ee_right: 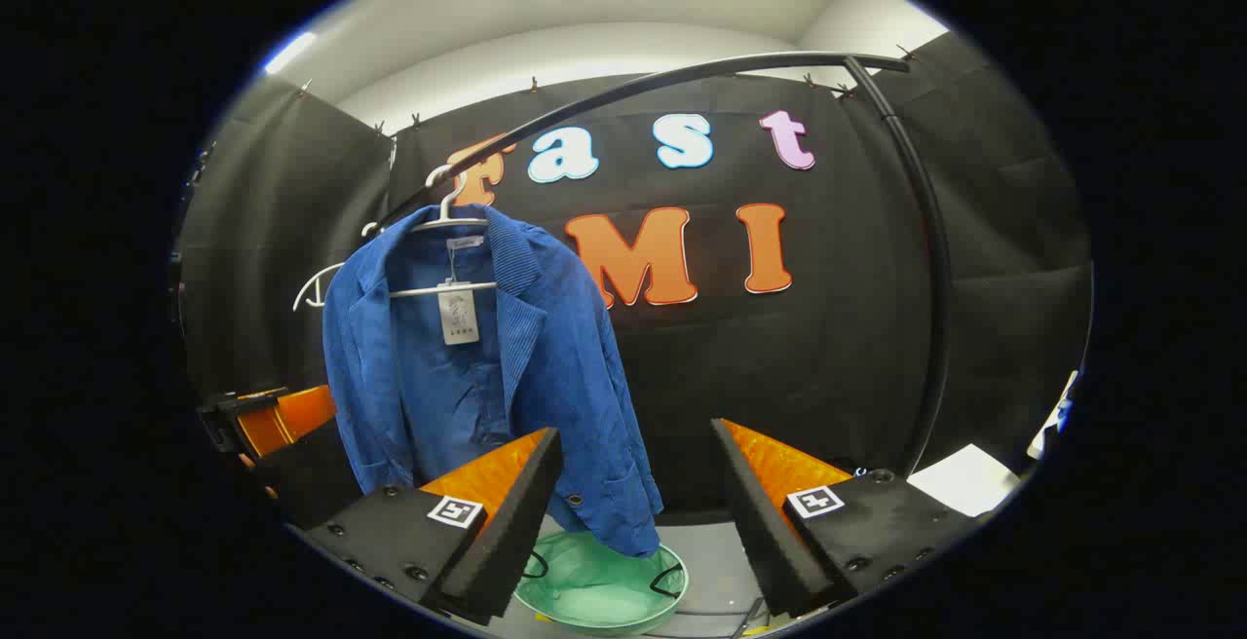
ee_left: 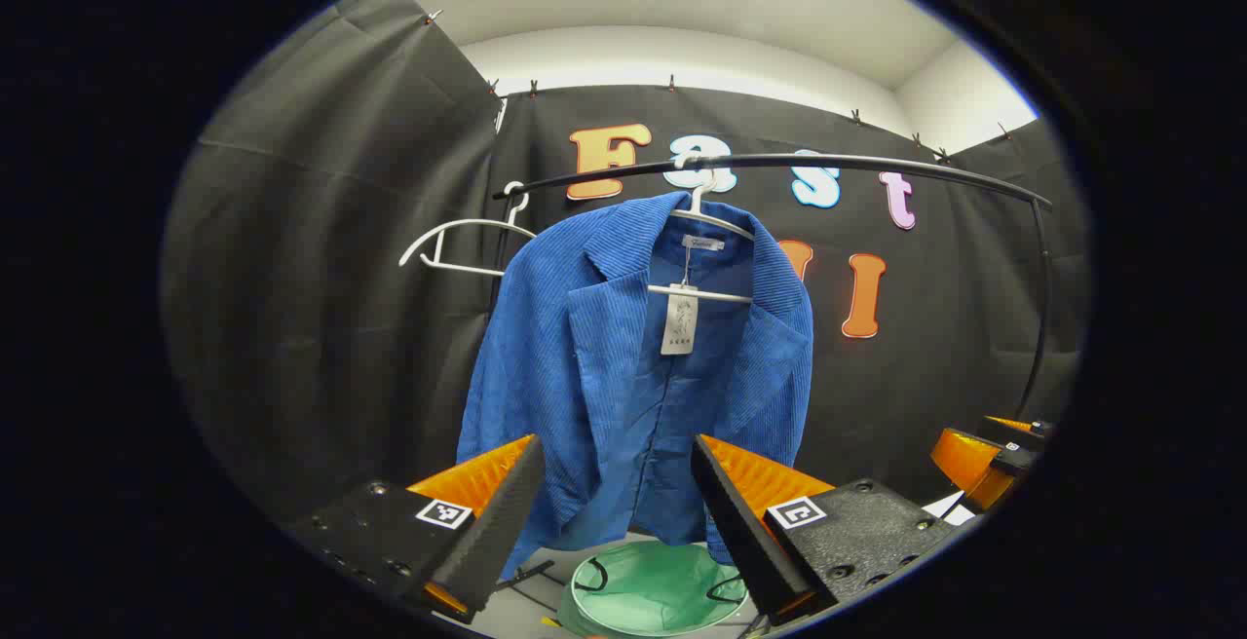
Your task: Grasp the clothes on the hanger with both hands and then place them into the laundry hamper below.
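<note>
Jacket (ee_left: 633, 376) untouched (both jaws wide, empty)

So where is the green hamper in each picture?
Left gripper view: the green hamper sits at the bottom centre, between the hand-held gripper's two fingers, under the blue jacket.
Right gripper view: the hamper is at the bottom, left of centre, beside the near finger, below the jacket's hem.
Shared landmark: the blue jacket hanging on the black rail.

The jacket's (ee_left: 633, 366) hang tag (ee_left: 679, 323) print is too small to read.
</note>
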Tool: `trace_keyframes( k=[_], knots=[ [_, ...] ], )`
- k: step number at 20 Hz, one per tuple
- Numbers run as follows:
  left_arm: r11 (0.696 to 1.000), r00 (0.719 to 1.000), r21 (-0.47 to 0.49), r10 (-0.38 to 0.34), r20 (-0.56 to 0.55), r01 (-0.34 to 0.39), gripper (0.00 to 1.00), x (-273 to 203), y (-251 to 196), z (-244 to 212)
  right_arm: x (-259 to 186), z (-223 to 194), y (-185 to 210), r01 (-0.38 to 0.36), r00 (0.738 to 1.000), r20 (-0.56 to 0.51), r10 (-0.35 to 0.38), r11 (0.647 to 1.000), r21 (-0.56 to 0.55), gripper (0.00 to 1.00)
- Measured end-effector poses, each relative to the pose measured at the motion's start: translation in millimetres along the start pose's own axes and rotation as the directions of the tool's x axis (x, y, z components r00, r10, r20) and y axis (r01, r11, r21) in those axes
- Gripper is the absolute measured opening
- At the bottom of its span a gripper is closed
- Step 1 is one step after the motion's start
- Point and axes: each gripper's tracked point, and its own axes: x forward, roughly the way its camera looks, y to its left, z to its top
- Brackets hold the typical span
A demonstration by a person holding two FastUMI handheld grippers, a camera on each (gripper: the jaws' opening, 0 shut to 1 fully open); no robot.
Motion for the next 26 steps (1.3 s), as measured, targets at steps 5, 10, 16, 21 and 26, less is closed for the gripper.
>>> trace_keyframes(
  k=[5, 10, 16, 21, 26],
  knots=[
    [0.999, 0.999, 0.009, -0.034, -0.002, 0.034, 0.93, 14.6, -6.7, 4.0, 5.3, 4.3, 3.8, 0.018, 1.000, 0.004, -0.018, 1.000, -0.006, 0.98],
    [0.999, 0.999, 0.005, -0.035, -0.001, 0.035, 0.93, 22.6, 0.2, 5.1, 11.8, -3.3, 13.6, 0.018, 1.000, -0.010, -0.018, 1.000, -0.006, 0.98],
    [1.000, 1.000, 0.000, -0.009, -0.008, 0.009, 0.95, 28.5, 21.2, 3.7, 22.0, -2.8, 34.4, -0.010, 1.000, -0.018, 0.010, 1.000, -0.023, 0.98],
    [1.000, 1.000, -0.001, 0.007, -0.019, -0.007, 0.95, 43.9, 33.6, 7.3, 43.7, 8.1, 60.3, -0.068, 0.998, -0.006, 0.068, 0.997, -0.024, 0.98],
    [1.000, 1.000, -0.017, 0.019, -0.023, -0.019, 0.92, 62.0, 44.4, 11.2, 72.6, 19.2, 81.6, -0.105, 0.994, 0.004, 0.105, 0.994, -0.032, 0.98]
  ],
)
